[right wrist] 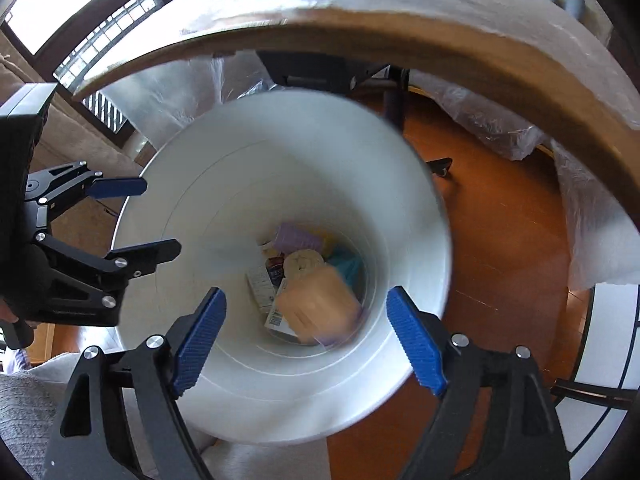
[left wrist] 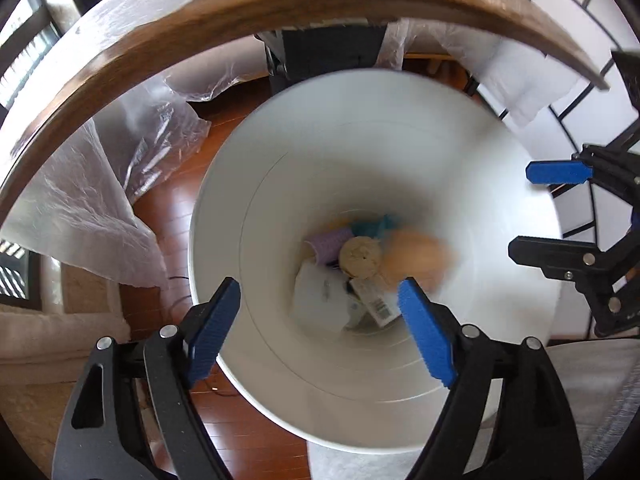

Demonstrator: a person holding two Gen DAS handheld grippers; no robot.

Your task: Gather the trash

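Worktop (left wrist: 120, 48) edge arcs above a white bin (left wrist: 240, 168) on the floor. Trash (left wrist: 362, 258) already lies at its bottom, a blurred orange piece (right wrist: 320, 304) uppermost. Left hand-held gripper (left wrist: 320, 328) and right hand-held gripper (right wrist: 306, 332) hang over it, jaws apart and empty; more may remain elsewhere.

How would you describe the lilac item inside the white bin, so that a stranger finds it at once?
Look into the white bin on the wooden floor, beneath the table edge. At its bottom lies a trash pile; the lilac ribbed roll lies at the pile's far edge. It alone is lilac; the blurred block nearby is orange.
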